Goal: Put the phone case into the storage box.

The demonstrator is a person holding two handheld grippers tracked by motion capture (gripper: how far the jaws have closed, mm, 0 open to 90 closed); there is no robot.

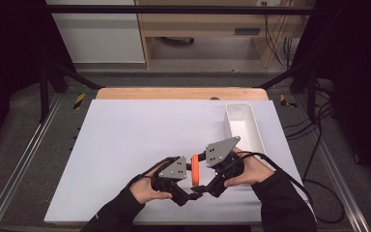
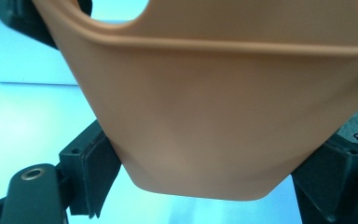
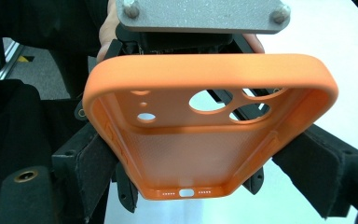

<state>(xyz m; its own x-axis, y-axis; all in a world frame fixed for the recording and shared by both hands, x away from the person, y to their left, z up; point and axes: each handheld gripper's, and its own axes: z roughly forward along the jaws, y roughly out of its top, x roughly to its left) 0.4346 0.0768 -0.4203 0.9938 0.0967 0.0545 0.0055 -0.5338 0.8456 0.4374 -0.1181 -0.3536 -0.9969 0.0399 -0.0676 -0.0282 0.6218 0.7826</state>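
Note:
An orange phone case [image 1: 195, 169] is held on edge just above the white mat, between the two grippers, which face each other. My left gripper [image 1: 185, 182] is shut on it. In the left gripper view the case's smooth back [image 2: 214, 116] sits between both black pads [image 2: 95, 172]. My right gripper [image 1: 206, 177] is shut on the same case from the other side. In the right gripper view the case's open inside [image 3: 200, 149], with its camera cut-outs, is squeezed between the pads [image 3: 91, 172], and the left gripper's grey plate [image 3: 200, 14] lies behind it.
A long white tray [image 1: 252, 126] stands at the right of the white mat [image 1: 140, 140], just beyond the right hand. The table's wooden edge [image 1: 181, 93] runs along the back. Cables trail off the right side.

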